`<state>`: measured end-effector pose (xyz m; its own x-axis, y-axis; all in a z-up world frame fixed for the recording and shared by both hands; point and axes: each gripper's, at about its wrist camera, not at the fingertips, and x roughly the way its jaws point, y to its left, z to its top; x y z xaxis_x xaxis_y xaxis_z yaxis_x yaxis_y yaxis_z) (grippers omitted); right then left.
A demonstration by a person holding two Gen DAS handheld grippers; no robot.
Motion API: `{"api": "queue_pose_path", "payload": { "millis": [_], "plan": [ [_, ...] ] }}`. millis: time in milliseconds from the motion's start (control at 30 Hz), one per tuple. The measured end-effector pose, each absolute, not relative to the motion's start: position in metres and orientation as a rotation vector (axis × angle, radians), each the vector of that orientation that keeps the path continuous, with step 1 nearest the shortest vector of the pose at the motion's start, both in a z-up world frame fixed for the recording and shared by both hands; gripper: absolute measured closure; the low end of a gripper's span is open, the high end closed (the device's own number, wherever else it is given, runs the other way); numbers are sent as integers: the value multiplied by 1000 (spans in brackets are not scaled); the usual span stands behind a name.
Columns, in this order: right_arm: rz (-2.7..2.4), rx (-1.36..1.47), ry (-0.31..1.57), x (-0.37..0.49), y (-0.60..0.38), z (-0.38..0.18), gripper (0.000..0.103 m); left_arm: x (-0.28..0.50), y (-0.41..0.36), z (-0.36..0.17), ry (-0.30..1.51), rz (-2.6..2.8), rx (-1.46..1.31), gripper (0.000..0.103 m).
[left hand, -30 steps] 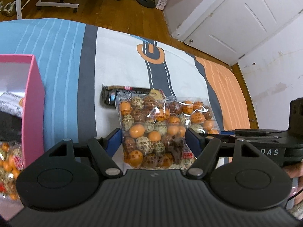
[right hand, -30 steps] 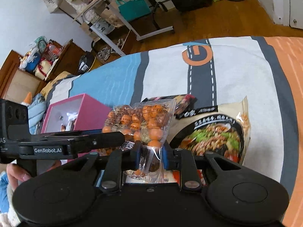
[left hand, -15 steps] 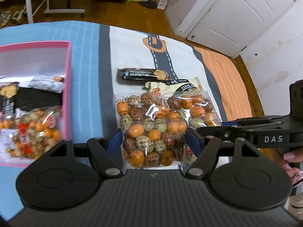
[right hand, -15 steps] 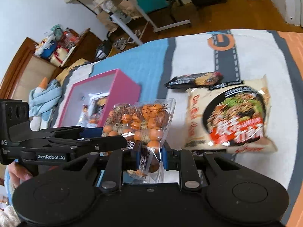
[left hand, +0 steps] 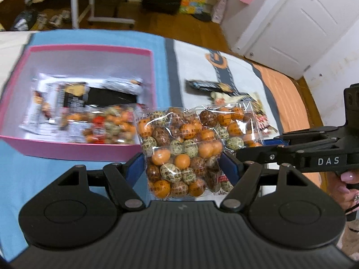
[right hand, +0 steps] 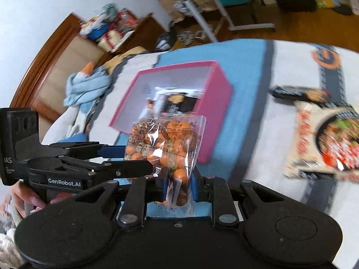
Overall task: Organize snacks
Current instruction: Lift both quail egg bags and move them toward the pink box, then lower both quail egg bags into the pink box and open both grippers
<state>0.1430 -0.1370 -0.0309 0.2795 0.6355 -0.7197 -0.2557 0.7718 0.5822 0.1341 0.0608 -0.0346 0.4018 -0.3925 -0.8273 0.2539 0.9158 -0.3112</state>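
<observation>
A clear bag of orange, brown and speckled candy balls hangs in the air just right of the pink box. My left gripper is shut on one side of it. My right gripper is shut on its other edge and also shows in the left wrist view. The pink box holds several snack packs, among them another candy bag. A noodle packet and a dark snack bar lie on the bed to the right.
The bed cover has blue, white and orange bands with a road print. A light blue cloth lies by the wooden headboard. Wooden floor, a rolling table and white cupboard doors lie beyond the bed.
Both grippers have carried the candy bag left, up to the pink box. The box has come much further into both views. The noodle packet and snack bar stayed put.
</observation>
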Motion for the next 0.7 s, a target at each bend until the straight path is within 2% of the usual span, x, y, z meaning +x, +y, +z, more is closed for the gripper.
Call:
{"api": "queue_pose_path", "payload": {
  "millis": [367,700],
  "plan": [
    [715,307,1069,214,-63,-27,78,179,128,-26,993,-217,-173,30],
    [682,276,1112,280,-28,-72,78,250,165,-88,980,-127,-318,33]
  ]
}}
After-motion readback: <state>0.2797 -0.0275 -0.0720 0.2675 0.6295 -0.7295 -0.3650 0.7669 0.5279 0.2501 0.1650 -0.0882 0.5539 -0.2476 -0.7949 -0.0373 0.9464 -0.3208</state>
